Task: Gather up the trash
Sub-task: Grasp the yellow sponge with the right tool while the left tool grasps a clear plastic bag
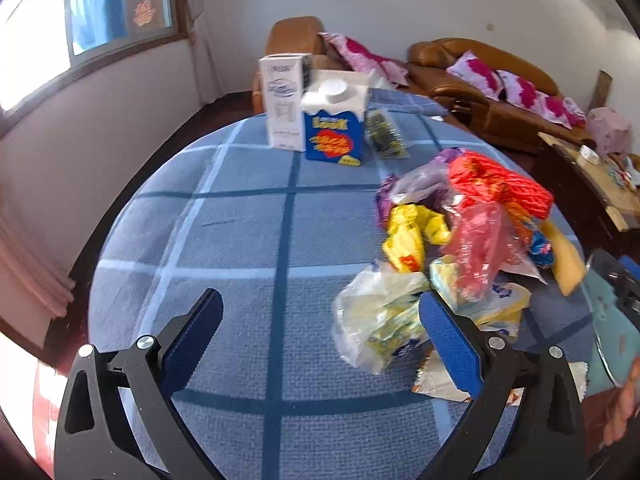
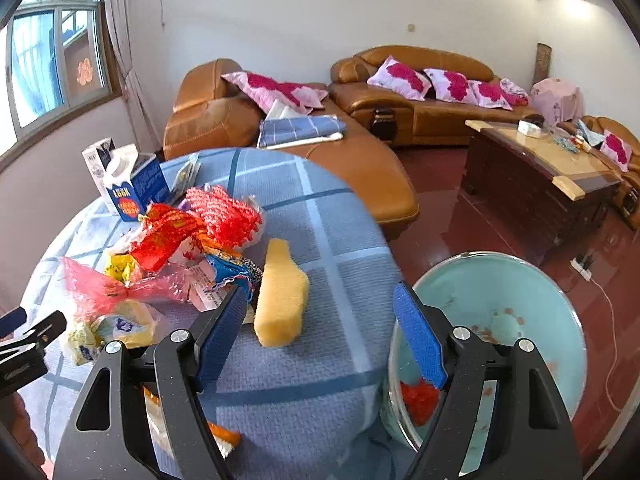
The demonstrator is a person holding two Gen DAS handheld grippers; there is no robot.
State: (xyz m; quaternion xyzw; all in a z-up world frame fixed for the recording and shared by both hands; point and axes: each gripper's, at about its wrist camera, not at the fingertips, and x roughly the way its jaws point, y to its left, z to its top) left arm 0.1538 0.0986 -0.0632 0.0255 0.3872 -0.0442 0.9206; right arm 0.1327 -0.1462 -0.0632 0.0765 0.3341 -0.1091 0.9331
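Wrappers (image 1: 460, 240) lie heaped on the table (image 1: 240, 240), two cartons (image 1: 334, 128) behind them. A sponge (image 2: 280, 296) lies right of the heap. A bin (image 2: 500, 320) stands beside the table.

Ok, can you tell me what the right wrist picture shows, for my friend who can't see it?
An open blue-padded tool hovers over a round table with a blue checked cloth, empty, pointing at a yellow sponge. Left of the sponge lies a pile of crumpled wrappers, with a blue milk carton behind. A pale green trash bin stands at the table's right edge.
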